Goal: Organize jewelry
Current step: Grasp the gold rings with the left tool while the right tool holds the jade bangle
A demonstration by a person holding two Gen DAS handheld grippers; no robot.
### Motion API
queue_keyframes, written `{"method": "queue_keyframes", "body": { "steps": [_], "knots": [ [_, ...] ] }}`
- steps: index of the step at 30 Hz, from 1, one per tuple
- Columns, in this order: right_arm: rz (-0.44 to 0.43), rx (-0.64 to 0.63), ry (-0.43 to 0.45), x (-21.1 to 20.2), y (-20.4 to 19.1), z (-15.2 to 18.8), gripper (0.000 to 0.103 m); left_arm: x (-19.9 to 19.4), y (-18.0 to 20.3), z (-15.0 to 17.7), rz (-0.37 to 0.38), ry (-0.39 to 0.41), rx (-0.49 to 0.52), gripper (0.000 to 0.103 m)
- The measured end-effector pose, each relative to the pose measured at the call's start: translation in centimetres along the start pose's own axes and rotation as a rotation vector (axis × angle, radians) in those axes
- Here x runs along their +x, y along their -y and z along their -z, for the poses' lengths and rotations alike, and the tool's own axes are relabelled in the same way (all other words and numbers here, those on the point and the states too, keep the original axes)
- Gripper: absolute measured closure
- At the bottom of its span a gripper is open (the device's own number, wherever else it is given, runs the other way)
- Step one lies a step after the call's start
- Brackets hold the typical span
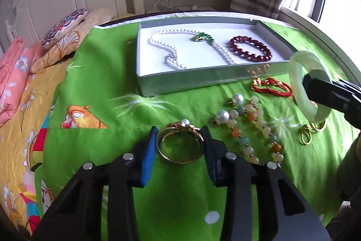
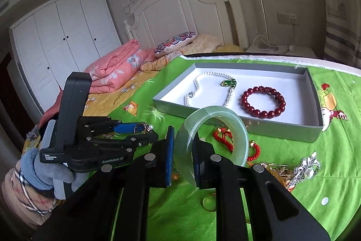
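A gold bangle (image 1: 180, 157) lies on the green cloth (image 1: 108, 73), and my left gripper (image 1: 179, 134) is shut on it, a blue pad against each side. My right gripper (image 2: 183, 157) is shut on the rim of a pale jade bangle (image 2: 212, 110), held up off the cloth in front of the grey tray (image 2: 248, 125). In the left wrist view the same jade bangle (image 1: 297, 73) hangs at the right by the tray (image 1: 203, 78). A pearl necklace (image 1: 171, 49) with a green pendant and a red bead bracelet (image 1: 250, 49) lie inside the tray.
Loose on the cloth are a red cord bracelet (image 1: 270, 85), a pastel bead strand (image 1: 248, 128), gold rings (image 1: 306, 134) and a silver brooch (image 2: 309, 168). A gloved hand (image 2: 45, 168) holds the left gripper. Pillows and a pink quilt (image 2: 117, 67) lie left of the cloth.
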State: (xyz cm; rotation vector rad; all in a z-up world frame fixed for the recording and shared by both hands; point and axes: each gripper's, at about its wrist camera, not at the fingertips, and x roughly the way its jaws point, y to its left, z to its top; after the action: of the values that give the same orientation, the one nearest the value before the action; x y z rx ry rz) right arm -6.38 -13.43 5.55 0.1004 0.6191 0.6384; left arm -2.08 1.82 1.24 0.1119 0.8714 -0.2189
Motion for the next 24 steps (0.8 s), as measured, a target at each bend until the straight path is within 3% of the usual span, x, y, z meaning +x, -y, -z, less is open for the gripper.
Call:
{"method": "queue_keyframes", "body": {
  "steps": [12,24],
  "knots": [
    [-0.013,0.005,0.018,-0.4,0.1,0.1,0.087,-2.7,0.7,1.1,0.007,0.081,-0.032,0.065],
    [0.012,-0.044,0.054,-1.2,-0.7,-0.2,0.087,-4.3,1.9,-1.1,-0.011,0.129,0.013,0.065]
  ]
}}
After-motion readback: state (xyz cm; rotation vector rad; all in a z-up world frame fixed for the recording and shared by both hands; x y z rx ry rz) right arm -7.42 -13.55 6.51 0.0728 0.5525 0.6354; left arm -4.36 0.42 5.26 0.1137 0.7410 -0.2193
